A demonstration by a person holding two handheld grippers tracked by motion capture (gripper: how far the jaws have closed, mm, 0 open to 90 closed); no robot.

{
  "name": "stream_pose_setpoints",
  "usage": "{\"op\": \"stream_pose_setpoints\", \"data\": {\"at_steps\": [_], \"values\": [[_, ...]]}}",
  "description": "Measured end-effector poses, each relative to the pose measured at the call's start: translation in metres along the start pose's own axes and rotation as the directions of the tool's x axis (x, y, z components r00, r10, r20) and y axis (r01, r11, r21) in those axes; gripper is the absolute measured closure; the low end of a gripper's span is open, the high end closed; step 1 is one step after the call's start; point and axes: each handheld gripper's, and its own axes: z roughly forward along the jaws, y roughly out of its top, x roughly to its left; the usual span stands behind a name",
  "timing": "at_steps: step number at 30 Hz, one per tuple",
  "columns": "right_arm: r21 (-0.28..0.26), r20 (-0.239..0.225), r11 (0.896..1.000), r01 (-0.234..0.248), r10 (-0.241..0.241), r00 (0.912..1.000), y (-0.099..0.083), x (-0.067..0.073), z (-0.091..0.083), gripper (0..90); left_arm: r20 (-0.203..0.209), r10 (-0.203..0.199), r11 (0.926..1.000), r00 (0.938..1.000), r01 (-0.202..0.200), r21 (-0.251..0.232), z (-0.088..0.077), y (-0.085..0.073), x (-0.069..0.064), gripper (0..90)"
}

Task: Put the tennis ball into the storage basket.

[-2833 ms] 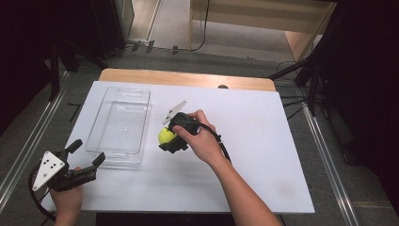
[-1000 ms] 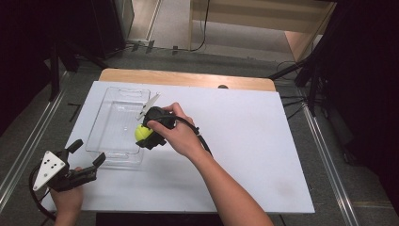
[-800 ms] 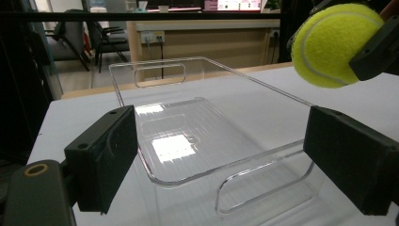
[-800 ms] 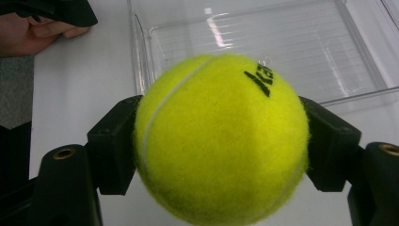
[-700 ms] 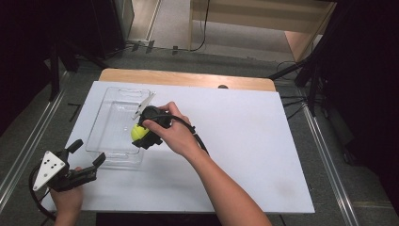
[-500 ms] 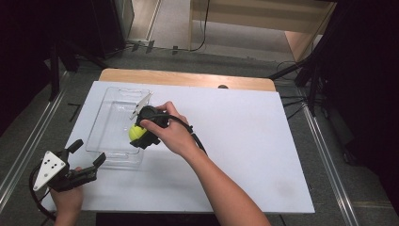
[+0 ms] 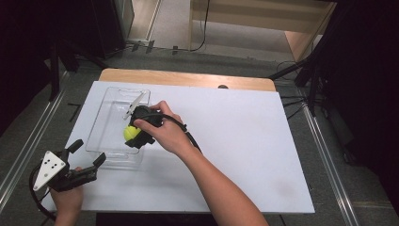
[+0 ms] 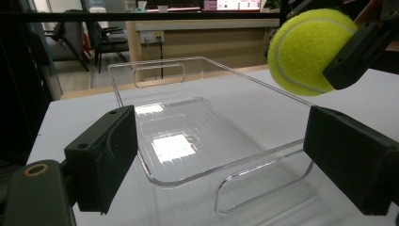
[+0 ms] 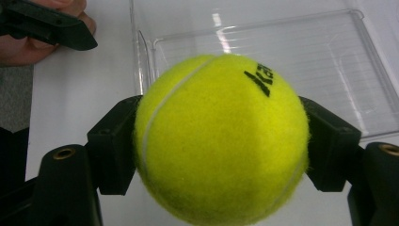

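A yellow tennis ball (image 9: 221, 139) is clamped between the jaws of my right gripper (image 7: 133, 133), which hovers over the right side of a clear plastic tray (image 7: 109, 123). The same ball (image 8: 308, 49) hangs above the tray's right wall (image 8: 282, 94) in the left gripper view. The tray (image 9: 263, 56) lies empty below the ball. My left gripper (image 7: 84, 154) stands open near the table's front left corner, just short of the tray's near handle (image 8: 263, 183), with nothing between its jaws.
The tray rests on a white board (image 7: 244, 141) that covers a wooden table (image 7: 188, 78). Metal rails (image 7: 28, 141) run along the floor on both sides, and dark stands (image 7: 310, 70) rise at the back right.
My right gripper has carried the tennis ball leftward from the middle of the board to above the tray. My left gripper has stayed where it was, open.
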Motion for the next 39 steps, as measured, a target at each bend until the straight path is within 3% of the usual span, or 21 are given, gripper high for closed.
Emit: {"op": "stream_pose_setpoints", "data": {"at_steps": [39], "values": [[0.048, -0.024, 0.998, 0.031, -0.03, 0.9993, 0.01, -0.015, 0.033, 23.4, 0.003, 0.002, 1.0, 1.0, -0.002, -0.003, 0.0, 0.0, 0.001, 11.1]]}}
